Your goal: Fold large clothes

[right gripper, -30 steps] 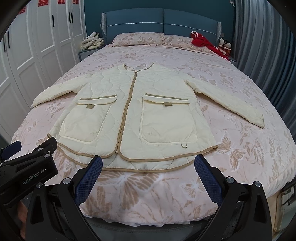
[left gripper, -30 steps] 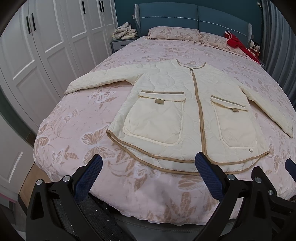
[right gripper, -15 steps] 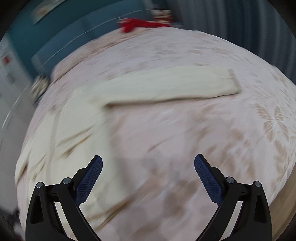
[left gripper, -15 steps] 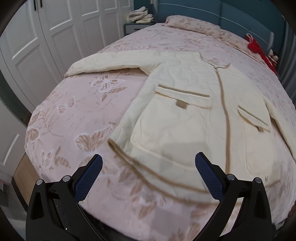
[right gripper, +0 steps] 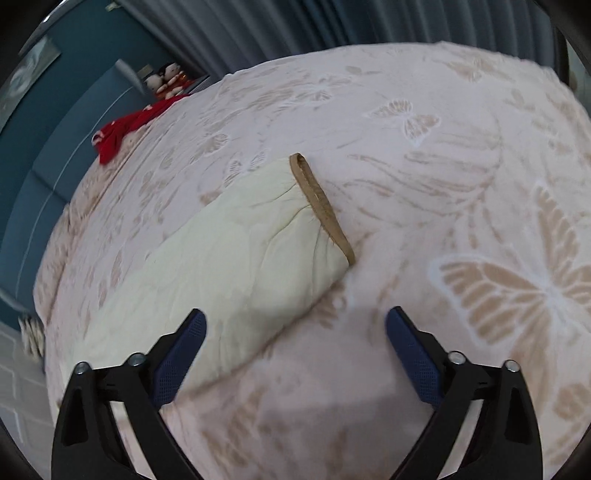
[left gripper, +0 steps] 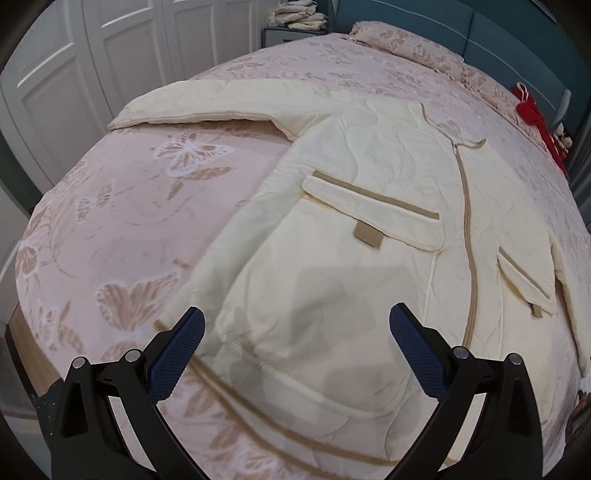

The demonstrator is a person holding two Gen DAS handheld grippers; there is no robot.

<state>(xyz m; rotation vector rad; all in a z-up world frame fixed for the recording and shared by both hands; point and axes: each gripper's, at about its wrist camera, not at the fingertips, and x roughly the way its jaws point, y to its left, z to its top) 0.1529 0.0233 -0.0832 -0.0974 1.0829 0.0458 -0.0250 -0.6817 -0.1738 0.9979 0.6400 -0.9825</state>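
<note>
A cream quilted jacket [left gripper: 369, 206] with tan trim lies flat and face up on the pink butterfly bedspread [left gripper: 129, 206]. Its left sleeve [left gripper: 221, 99] stretches toward the wardrobe side. My left gripper [left gripper: 293, 341] is open and empty, low over the jacket's lower left pocket and hem. In the right wrist view, the jacket's right sleeve [right gripper: 229, 266] lies on the bedspread [right gripper: 461, 184], with its tan cuff [right gripper: 321, 206] just ahead. My right gripper [right gripper: 293, 339] is open and empty, just above the sleeve near the cuff.
White wardrobe doors [left gripper: 92, 74] stand to the left of the bed. A nightstand with folded clothes [left gripper: 295, 14] and a teal headboard [left gripper: 517, 33] are at the back. A red garment [right gripper: 125, 125] and pillows [left gripper: 406, 44] lie near the headboard. Grey curtains [right gripper: 332, 22] hang on the right.
Both grippers have moved in from the foot of the bed. The left has closed in on the jacket's lower left corner; the right has swung out to the right sleeve's cuff. Both stay open.
</note>
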